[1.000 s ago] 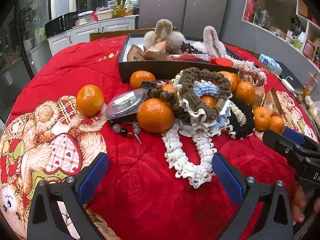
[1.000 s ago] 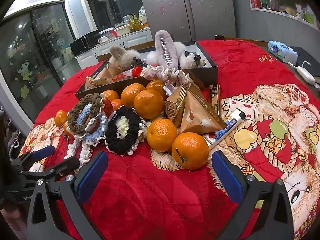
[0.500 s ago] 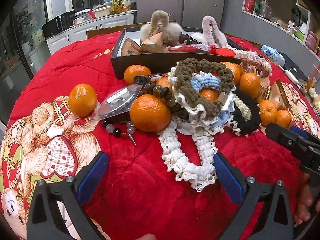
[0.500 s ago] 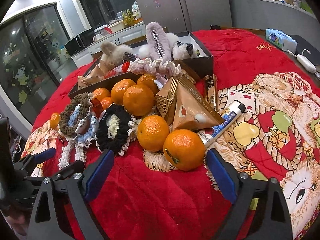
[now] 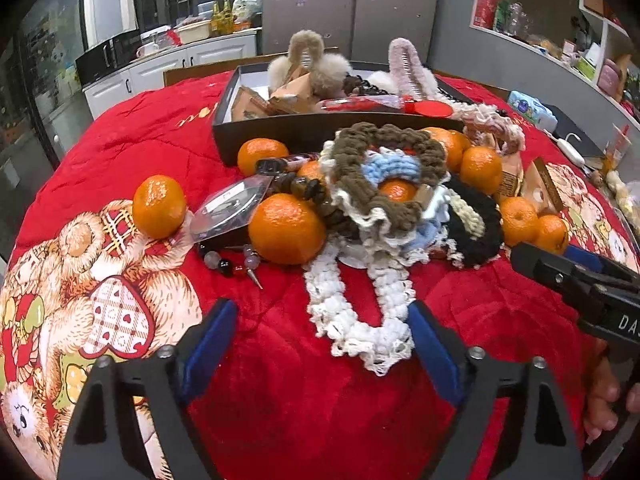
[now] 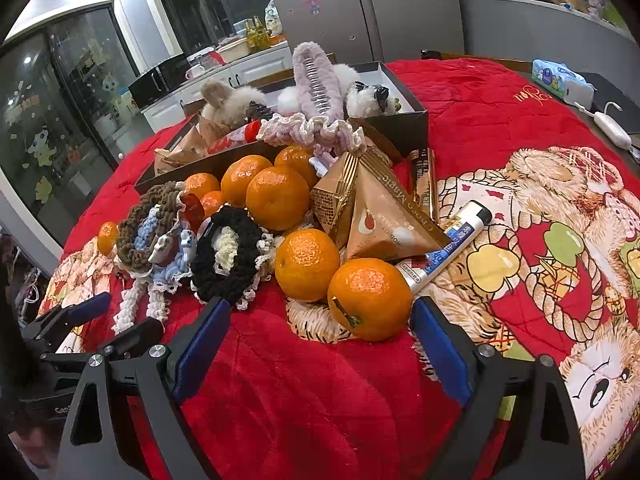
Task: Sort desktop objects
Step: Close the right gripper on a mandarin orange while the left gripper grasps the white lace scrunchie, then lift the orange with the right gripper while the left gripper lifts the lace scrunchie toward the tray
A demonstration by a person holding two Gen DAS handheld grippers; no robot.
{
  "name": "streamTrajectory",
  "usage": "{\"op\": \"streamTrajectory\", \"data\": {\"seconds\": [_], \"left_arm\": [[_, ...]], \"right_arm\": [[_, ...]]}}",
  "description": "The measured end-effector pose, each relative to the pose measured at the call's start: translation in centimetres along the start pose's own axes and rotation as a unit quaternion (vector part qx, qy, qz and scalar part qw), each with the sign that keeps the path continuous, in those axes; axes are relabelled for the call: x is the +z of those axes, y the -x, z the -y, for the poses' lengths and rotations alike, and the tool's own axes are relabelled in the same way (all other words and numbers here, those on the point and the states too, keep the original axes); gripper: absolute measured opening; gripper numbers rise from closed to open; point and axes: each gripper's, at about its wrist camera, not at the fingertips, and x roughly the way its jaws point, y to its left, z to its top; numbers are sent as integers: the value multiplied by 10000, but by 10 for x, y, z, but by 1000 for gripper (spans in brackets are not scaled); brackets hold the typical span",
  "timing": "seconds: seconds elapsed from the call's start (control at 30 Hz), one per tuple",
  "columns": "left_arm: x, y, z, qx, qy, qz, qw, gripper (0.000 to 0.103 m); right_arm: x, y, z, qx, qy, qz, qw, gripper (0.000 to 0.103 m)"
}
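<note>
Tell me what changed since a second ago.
The left gripper is closing its jaws a little, with only the end of the white crochet band between them, not gripped. The right gripper narrowed slightly, its jaws empty. Tangerines and box stayed put.

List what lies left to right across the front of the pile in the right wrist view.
Small lone orange → brown-and-blue crocheted scrunchie → black crocheted scrunchie → front orange → white-and-blue tube.
</note>
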Motion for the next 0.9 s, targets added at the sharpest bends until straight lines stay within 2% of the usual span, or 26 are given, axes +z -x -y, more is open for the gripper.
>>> {"op": "streamTrajectory", "data": {"seconds": [0.07, 0.1, 0.13, 0.17, 0.23, 0.33, 0.4, 0.43, 0.5, 0.53, 0.9], "left_arm": [[-1, 2, 1, -37, -34, 35, 10000, 76], [-1, 3, 2, -65, -52, 56, 9999, 70], [-1, 5, 2, -141, -80, 81, 9998, 55], [-2, 6, 4, -215, -139, 89, 9996, 52], [-4, 8, 10, -286, -311, 112, 9990, 36], [-8, 13, 14, -407, -433, 123, 9982, 23], [-10, 15, 14, -483, -429, 125, 9978, 18], [-9, 13, 13, -538, -423, 120, 9976, 15], [-8, 13, 13, -570, -412, 118, 9975, 14], [-8, 13, 12, -584, -401, 118, 9974, 14], [-7, 12, 9, -628, -349, 137, 9973, 12]], "right_arm": [[0, 0, 0, 10, -6, 4, 10000, 93], [0, 0, 0, 24, -12, 8, 10000, 93], [0, 0, 0, 45, -14, 13, 10000, 92], [0, 1, 0, 70, -12, 18, 10000, 89], [0, 1, -1, 71, -7, 25, 10000, 85], [0, 2, 2, 50, -63, 50, 10000, 72], [0, 2, 4, 15, -111, 60, 9999, 53], [0, 2, 5, 46, -119, 53, 9999, 52], [0, 3, 6, 63, -112, 50, 9999, 39], [0, 3, 5, 27, -91, 45, 9999, 37], [-1, 4, 6, 55, -39, 33, 10000, 37]]}}
